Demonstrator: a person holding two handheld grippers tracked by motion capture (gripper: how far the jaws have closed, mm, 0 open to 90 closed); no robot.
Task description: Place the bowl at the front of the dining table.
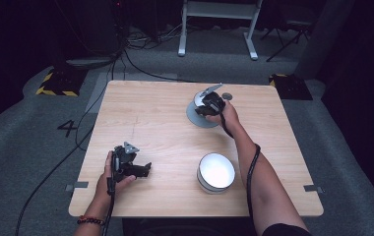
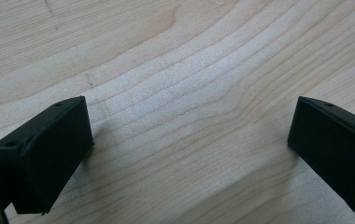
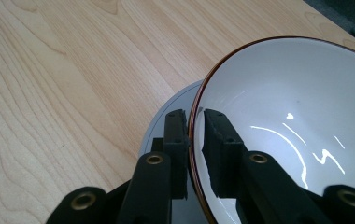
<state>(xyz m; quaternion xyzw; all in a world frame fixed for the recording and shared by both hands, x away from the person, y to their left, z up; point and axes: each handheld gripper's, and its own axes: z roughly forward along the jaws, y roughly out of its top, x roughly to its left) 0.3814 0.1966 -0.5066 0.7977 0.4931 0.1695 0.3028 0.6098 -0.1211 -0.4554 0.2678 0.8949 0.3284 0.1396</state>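
– Wood is all we see under our left gripper (image 1: 143, 169), near us on the table (image 1: 150, 123). Its jaws stand wide apart with nothing between them.

– Just past it sits a white bowl (image 1: 216, 172) by our right arm. Could we knock it?

– We might, if our elbow swings as we pull back.

– Farther off, our right gripper (image 3: 194, 126) pinches the rim of another bowl (image 3: 297, 116). That bowl leans over a grey plate (image 1: 191, 115).

– We hold only the thin edge, so the bowl could slip out and bang down.

– It is smooth and shiny. If we tip it more, it may slide off the plate.

– A small round thing (image 1: 227, 96) lies near the far edge. We could bump that too.
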